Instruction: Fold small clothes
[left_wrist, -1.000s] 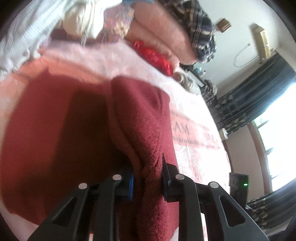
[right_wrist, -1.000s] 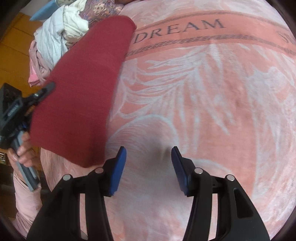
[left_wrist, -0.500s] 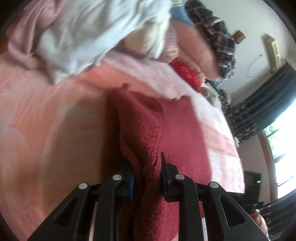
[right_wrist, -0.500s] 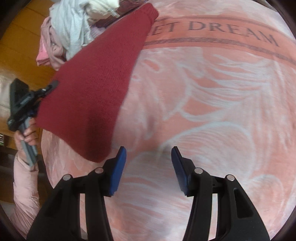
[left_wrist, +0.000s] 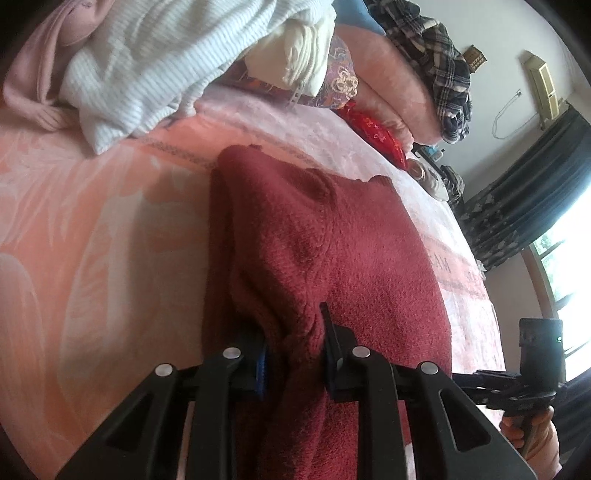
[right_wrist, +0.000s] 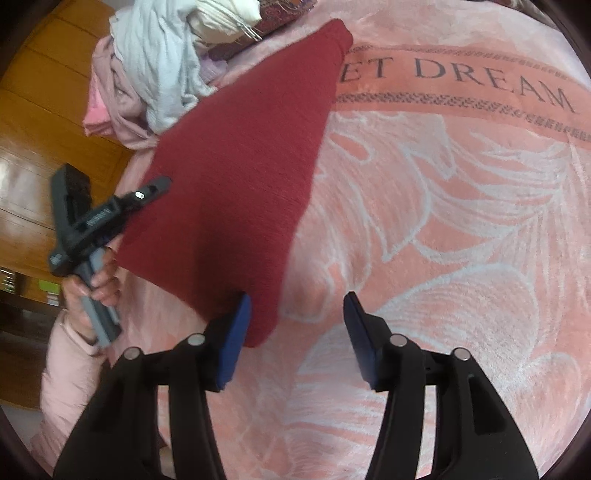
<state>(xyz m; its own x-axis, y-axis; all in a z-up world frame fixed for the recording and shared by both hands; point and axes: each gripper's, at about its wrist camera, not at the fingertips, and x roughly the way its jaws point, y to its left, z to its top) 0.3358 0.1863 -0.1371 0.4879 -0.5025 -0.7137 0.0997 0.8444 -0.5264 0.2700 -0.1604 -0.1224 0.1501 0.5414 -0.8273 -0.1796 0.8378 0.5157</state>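
Sweater (left_wrist: 332, 258) dragged nearer over blanket (right_wrist: 443, 221), left gripper (left_wrist: 293, 354) pinching it while opening, right gripper (right_wrist: 297, 339) widening, empty.

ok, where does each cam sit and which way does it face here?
Left wrist: on the left gripper, looking down along its fingers at the red sweater it clamps, jaws opening; clothes pile beyond; right hand at the edge.
Right wrist: on the right gripper, jaws opening, nothing gripped, over the pink blanket; left hand and sleeve show.
Shared: sweater, blanket, clothes pile, each other's gripper.
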